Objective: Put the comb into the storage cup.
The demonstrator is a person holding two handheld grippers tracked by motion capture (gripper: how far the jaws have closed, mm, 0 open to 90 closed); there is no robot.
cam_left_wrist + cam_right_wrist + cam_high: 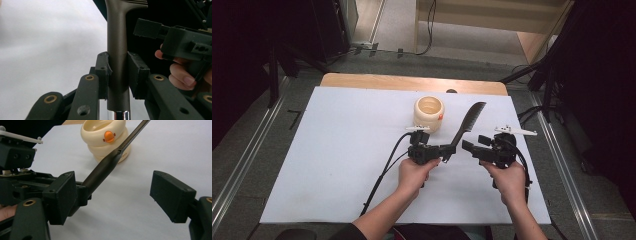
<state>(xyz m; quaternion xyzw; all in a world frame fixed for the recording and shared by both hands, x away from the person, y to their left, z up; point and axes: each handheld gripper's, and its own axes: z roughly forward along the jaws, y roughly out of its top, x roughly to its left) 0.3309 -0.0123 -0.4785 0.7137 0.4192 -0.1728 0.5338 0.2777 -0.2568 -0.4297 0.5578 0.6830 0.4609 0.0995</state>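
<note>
A dark comb (pixel 468 121) with a long handle slants up over the white sheet, its teeth pointing away from me. My left gripper (pixel 448 150) is shut on the comb's handle (pixel 117 50), one pad on each side. In the right gripper view the comb (pixel 110 163) rises from the left gripper (pixel 83 192) toward a cream cup (pixel 106 140). My right gripper (pixel 474 143) hovers just right of the handle, open, with nothing between its pads (pixel 172 195).
The cream ringed cup (pixel 429 113) with an orange spot stands upright behind the comb, mid-table. A white sheet (pixel 337 150) covers the wooden table. Cables trail from both grippers toward me. Dark stands and rails flank the table.
</note>
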